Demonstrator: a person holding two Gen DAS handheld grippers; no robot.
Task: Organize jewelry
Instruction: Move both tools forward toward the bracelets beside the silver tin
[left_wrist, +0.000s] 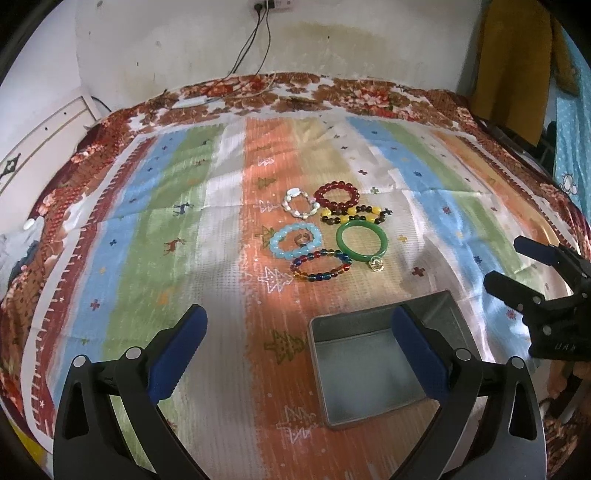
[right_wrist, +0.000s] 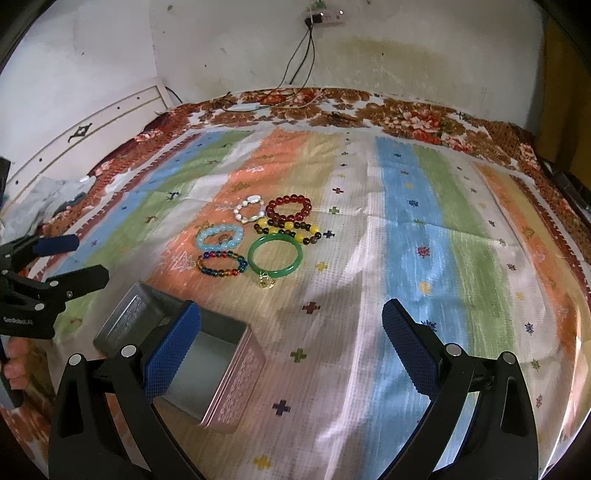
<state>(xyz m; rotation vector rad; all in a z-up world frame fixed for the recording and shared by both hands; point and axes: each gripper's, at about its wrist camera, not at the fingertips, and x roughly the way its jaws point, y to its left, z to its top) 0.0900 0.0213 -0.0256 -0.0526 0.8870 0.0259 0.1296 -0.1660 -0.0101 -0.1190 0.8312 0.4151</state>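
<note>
Both your grippers, left (left_wrist: 299, 350) and right (right_wrist: 291, 347), hang with fingers spread wide, grasping nothing. Your open metal tin (left_wrist: 373, 365) sits nearest, at 6 o'clock of the jewelry; it looks light, rigid and likely to slide on the striped cloth (left_wrist: 155, 221). One green bangle (left_wrist: 363, 240) at the cluster's 4 o'clock looks hard, slick, probably breakable: pinch across its rim. Five beaded bracelets, the red one (left_wrist: 337, 197) at 12 o'clock, should flex; grip across their beads. One small gold charm (left_wrist: 376, 264) touches the bangle.
</note>
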